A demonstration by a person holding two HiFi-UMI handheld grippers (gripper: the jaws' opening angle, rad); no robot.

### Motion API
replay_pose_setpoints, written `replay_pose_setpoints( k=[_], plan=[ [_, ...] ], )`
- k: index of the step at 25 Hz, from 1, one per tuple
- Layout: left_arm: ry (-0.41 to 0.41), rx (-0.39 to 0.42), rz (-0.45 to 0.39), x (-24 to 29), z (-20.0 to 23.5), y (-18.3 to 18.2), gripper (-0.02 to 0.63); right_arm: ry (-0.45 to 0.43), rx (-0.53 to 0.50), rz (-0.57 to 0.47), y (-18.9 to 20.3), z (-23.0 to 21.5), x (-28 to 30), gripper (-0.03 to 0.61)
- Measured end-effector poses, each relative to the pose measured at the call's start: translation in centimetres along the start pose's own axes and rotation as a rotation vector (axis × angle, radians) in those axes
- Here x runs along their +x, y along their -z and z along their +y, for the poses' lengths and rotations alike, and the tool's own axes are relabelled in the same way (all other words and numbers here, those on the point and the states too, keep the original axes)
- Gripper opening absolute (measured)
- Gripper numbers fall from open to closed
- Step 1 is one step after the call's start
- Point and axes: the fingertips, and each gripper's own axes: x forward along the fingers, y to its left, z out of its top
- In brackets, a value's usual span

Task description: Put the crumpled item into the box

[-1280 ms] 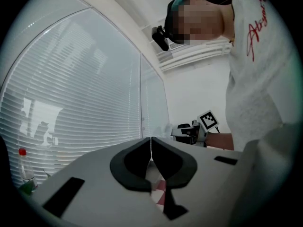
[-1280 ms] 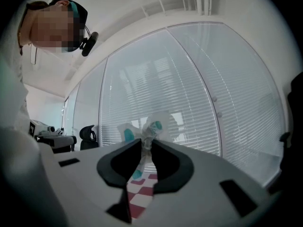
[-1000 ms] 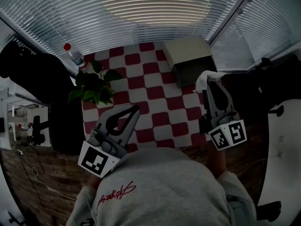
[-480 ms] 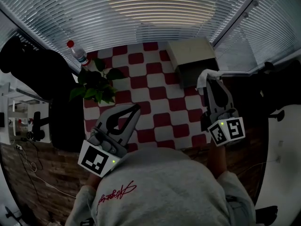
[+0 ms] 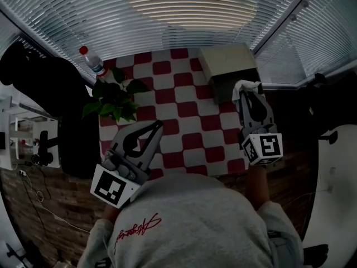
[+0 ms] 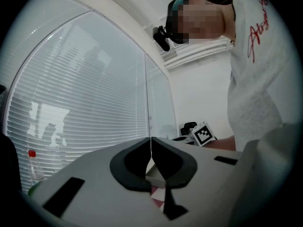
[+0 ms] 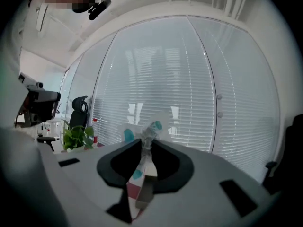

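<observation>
The crumpled item (image 5: 246, 86) is a white wad with teal spots. It is pinched in my right gripper (image 5: 249, 92), which is shut on it at the table's right side, right at the front right corner of the box (image 5: 226, 61). The box is beige, with a dark opening facing me. In the right gripper view the crumpled item (image 7: 147, 134) sticks up out of the right gripper (image 7: 145, 144). My left gripper (image 5: 159, 127) hovers over the near left of the table, shut and holding nothing; its tips meet in the left gripper view (image 6: 151, 144).
The table (image 5: 184, 121) has a red and white checked cloth. A potted green plant (image 5: 114, 100) stands at its left edge, with a red-capped water bottle (image 5: 92, 63) behind it. Window blinds surround the far side. A dark office chair (image 5: 50, 94) is on the left.
My right gripper has shifted a little to the left, toward the box front, and rolled so its marker cube faces up more. The crumpled item stayed in its grip. The left gripper barely moved.
</observation>
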Motion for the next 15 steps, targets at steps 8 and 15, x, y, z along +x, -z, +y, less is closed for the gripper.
replay_pose_setpoints(
  k=[8,15],
  plan=[
    [0.002,-0.005,0.005,0.1,0.0,0.2,0.018,0.001,-0.030,0.053,1.9,-0.3,1.2,0.077],
    [0.000,-0.005,-0.002,0.1,0.1,0.2,0.018,0.012,-0.050,0.083,2.9,-0.9,2.1,0.077]
  ],
)
